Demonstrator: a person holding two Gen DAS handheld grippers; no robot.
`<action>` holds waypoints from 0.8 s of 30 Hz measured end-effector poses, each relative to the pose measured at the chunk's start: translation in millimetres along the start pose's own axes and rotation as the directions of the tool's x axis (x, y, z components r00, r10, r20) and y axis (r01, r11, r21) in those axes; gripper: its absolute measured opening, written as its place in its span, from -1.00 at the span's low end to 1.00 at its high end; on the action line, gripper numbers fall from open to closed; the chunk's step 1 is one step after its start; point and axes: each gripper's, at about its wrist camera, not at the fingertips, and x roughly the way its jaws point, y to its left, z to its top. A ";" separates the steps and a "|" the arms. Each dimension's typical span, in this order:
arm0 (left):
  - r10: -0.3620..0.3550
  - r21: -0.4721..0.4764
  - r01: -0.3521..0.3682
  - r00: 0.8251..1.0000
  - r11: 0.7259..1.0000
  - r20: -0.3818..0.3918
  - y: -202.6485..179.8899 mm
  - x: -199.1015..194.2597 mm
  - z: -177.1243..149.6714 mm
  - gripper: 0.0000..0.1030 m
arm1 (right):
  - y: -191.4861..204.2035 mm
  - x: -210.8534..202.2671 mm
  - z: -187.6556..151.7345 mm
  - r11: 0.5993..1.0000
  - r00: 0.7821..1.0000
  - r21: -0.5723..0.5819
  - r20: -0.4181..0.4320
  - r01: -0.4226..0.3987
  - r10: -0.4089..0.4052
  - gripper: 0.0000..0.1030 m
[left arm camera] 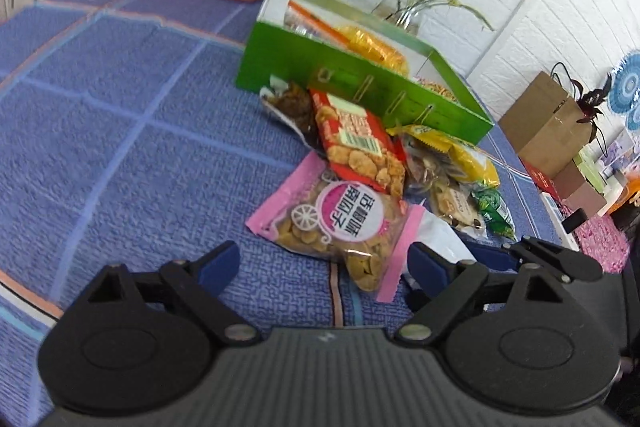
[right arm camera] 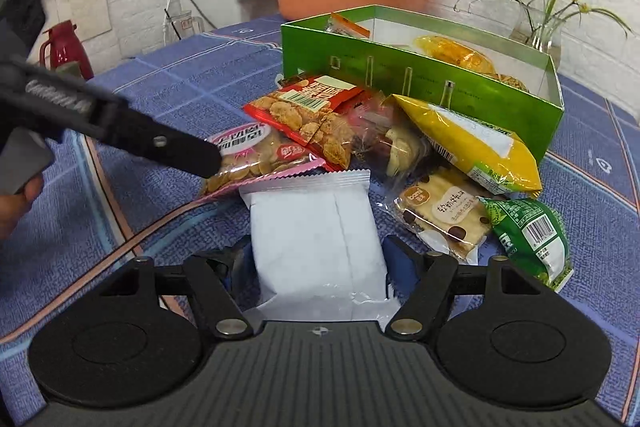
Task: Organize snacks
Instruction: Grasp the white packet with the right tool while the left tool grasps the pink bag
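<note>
1. The right gripper (right arm camera: pixel 316 259) is closing its jaws on a plain white crinkle-edged foil packet (right arm camera: pixel 316 231) lying on the blue woven worktop (right arm camera: pixel 168 83).
2. The left gripper (left arm camera: pixel 322 267), jaws apart, is hovering at the glossy pink-edged bean-snack bag (left arm camera: pixel 340 223).
3. More packets are lying heaped against the open green cardboard box (right arm camera: pixel 400 75).
</note>
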 end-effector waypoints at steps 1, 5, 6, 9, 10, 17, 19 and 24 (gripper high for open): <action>0.012 0.003 -0.012 1.000 1.000 0.005 -1.6 1.7 0.7 0.76 | -0.2 -3.7 -3.2 1.000 1.000 0.013 0.002 0.006 -0.006 1.00; 0.080 0.036 -0.080 0.997 0.996 -0.013 -12.0 14.6 11.2 0.76 | -3.9 -27.1 -21.7 0.994 1.000 0.113 0.019 0.008 -0.010 0.99; 0.114 0.067 -0.112 0.993 0.991 -0.017 -15.5 20.7 14.9 0.79 | -6.6 -33.6 -26.4 0.988 1.000 0.156 0.027 -0.009 0.004 0.99; 0.185 0.205 -0.172 0.982 0.964 -0.044 -32.9 38.3 21.7 0.80 | -17.4 -52.0 -39.8 0.951 0.995 0.296 0.056 -0.092 0.079 1.00; 0.210 0.248 -0.194 0.977 0.949 -0.037 -39.9 42.6 21.7 0.80 | -20.2 -56.7 -43.9 0.936 0.993 0.333 0.065 -0.114 0.098 1.00; 0.309 0.609 -0.307 0.945 0.732 0.104 -81.1 51.0 2.4 0.80 | -26.0 -71.3 -61.6 0.887 0.988 0.436 0.098 -0.149 0.118 1.00; 0.261 0.660 -0.292 0.954 0.692 0.149 -82.2 46.4 -8.3 0.77 | -28.6 -70.4 -61.7 0.881 0.987 0.447 0.106 -0.155 0.120 1.00; 0.179 0.613 -0.226 0.974 0.757 0.137 -68.3 26.1 -14.3 0.54 | -28.9 -71.3 -64.8 0.870 0.985 0.466 0.125 -0.162 0.116 0.99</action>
